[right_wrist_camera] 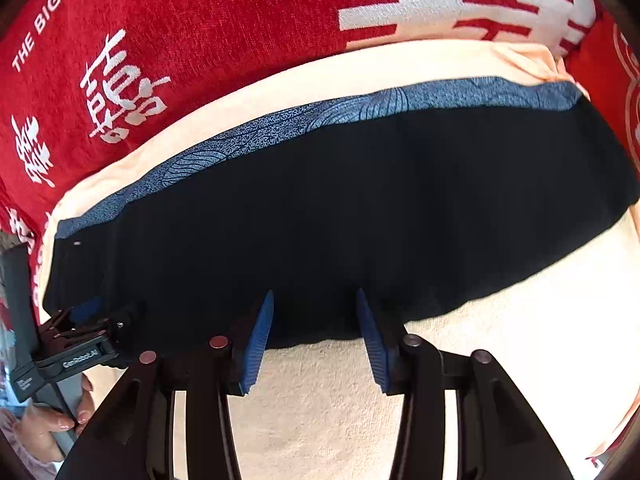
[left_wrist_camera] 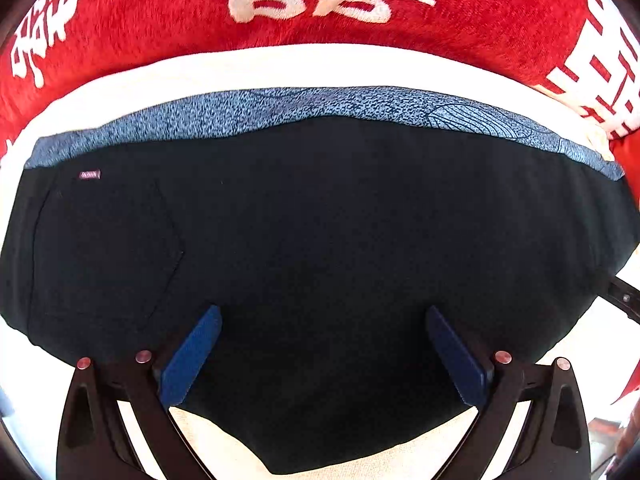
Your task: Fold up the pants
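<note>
The black pants (left_wrist_camera: pixel 320 220) lie folded flat on a cream towel (left_wrist_camera: pixel 280 66), with a back pocket and a small label at the left. A blue patterned cloth (left_wrist_camera: pixel 320 104) shows along their far edge. My left gripper (left_wrist_camera: pixel 323 314) is open, its blue pads just over the near part of the pants, holding nothing. My right gripper (right_wrist_camera: pixel 315 298) is open at the pants' (right_wrist_camera: pixel 340 200) near edge, empty. The left gripper also shows in the right wrist view (right_wrist_camera: pixel 86 308) at the pants' left end.
A red blanket with white characters (left_wrist_camera: pixel 320 8) covers the surface behind the towel (right_wrist_camera: pixel 500 340). The blue patterned cloth (right_wrist_camera: pixel 320 120) runs along the pants' far side. The person's hand (right_wrist_camera: pixel 60 420) holds the left gripper's handle at lower left.
</note>
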Demonstrator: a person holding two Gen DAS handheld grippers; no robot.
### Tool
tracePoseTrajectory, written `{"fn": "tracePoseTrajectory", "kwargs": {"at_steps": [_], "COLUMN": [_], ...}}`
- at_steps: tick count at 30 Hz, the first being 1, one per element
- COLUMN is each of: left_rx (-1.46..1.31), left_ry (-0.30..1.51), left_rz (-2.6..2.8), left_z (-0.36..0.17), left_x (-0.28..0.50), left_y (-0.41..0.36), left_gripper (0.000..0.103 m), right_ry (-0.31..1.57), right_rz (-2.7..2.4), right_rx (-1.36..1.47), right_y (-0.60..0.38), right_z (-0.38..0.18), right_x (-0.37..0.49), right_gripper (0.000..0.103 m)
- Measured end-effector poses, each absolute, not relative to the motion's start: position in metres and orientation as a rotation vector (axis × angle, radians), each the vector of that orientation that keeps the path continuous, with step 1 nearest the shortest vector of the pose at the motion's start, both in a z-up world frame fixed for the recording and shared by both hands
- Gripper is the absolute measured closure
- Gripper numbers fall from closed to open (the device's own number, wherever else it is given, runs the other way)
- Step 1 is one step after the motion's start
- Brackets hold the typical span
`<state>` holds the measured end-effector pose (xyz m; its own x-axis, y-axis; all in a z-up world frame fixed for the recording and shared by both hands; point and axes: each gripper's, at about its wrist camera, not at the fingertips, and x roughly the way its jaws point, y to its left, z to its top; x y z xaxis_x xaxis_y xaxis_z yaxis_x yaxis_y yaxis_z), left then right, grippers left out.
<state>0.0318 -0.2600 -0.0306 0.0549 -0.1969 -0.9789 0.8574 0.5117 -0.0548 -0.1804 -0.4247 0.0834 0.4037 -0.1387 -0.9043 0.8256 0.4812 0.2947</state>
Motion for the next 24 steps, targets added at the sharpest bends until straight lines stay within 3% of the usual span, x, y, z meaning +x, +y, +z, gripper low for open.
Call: {"fn": "tracePoseTrajectory", "kwargs": {"at_steps": [7,16,17,18,24], "left_rx": [0.693,0.757,0.762,0.768,0.798], "left_ry": [1.233,1.178,1.173,1.168,1.147], "left_rz": [-0.878,-0.857,-0.853,-0.850,-0.829], "left_z": [-0.023,0.007,0.010,0.011,0.011], "left_x": [0.032,-0.009,-0.011,-0.012,-0.019], "left_y": [-0.282,-0.282,-0.281,-0.282,-0.289], "left_gripper": [0.000,0.000,0.000,0.000,0.000], "right_ry": [0.833,0.566,0.546,0.533,0.600], "right_rz": [-0.767,-1.086,-1.072,-1.055,-1.103], "right_rx": [1.020,1.293,1.323,1.344,1.254], "right_y": [-0.434,-0.526,-0.535,-0.541,-0.556], "right_z": [0.081,0.062,0.059,0.057,0.066], "right_x": [-0.242,-0.366,-0.371,-0.374,-0.386], "right_gripper": [0.055,0.055,0.060,0.092,0.094]}}
